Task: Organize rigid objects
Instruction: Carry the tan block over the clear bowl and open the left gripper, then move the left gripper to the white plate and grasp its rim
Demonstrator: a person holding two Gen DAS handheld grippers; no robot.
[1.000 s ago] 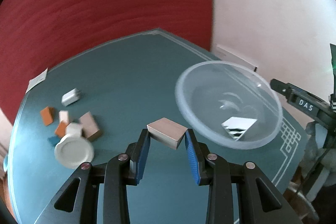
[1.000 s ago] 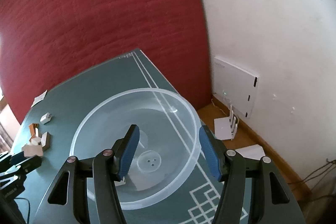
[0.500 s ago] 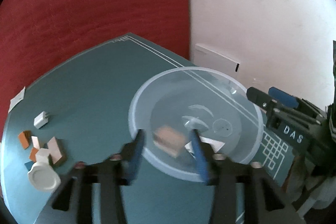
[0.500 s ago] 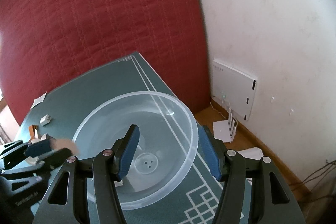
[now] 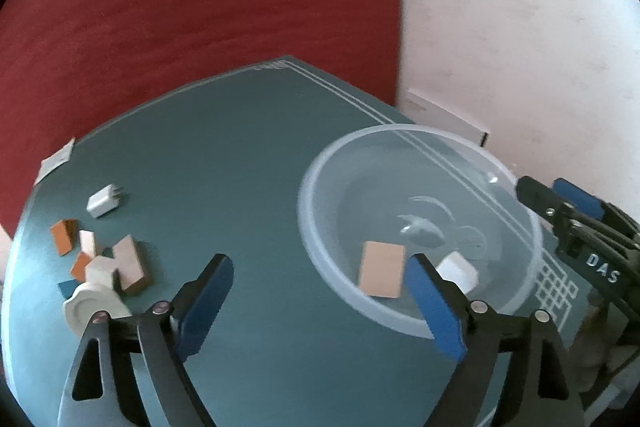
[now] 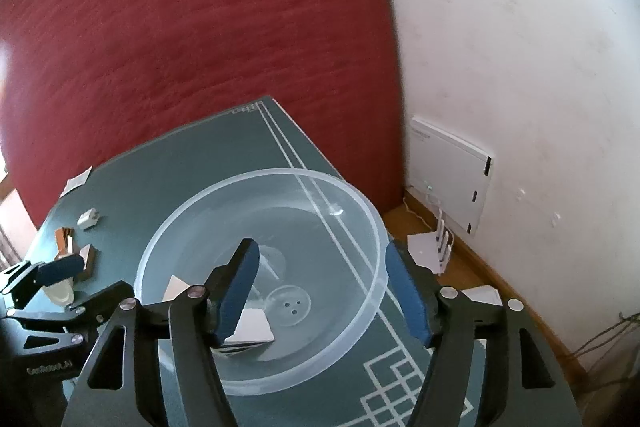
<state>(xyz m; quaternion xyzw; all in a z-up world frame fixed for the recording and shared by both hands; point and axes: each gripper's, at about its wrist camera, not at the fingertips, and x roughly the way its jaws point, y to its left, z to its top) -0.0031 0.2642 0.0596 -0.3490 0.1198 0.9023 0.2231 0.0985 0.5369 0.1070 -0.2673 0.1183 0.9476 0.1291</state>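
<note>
Two wrist fisheyes, both angled down over the teal counter (image 5: 248, 155).
Left looks rightward, right leftward; both share the clear round plastic bowl (image 5: 516, 195) (image 6: 360, 211), close below.

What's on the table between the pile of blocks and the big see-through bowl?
Nothing: the left wrist view shows only bare teal table between the wooden blocks and the clear plastic bowl.

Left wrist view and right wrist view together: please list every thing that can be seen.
Table: one, dark green, under everything.
Bowl: one, clear, table's right side.
Wooden block: one, tan, inside bowl.
White piece: one, inside bowl.
Loose blocks: several, orange and tan, left side.
Charger: one, white, behind them.
Round container: one, white, by blocks.
Left gripper: one, black, blue pads, jaws just opened, empty.
Right gripper: one, same colours, jaws just opening, empty.
</note>
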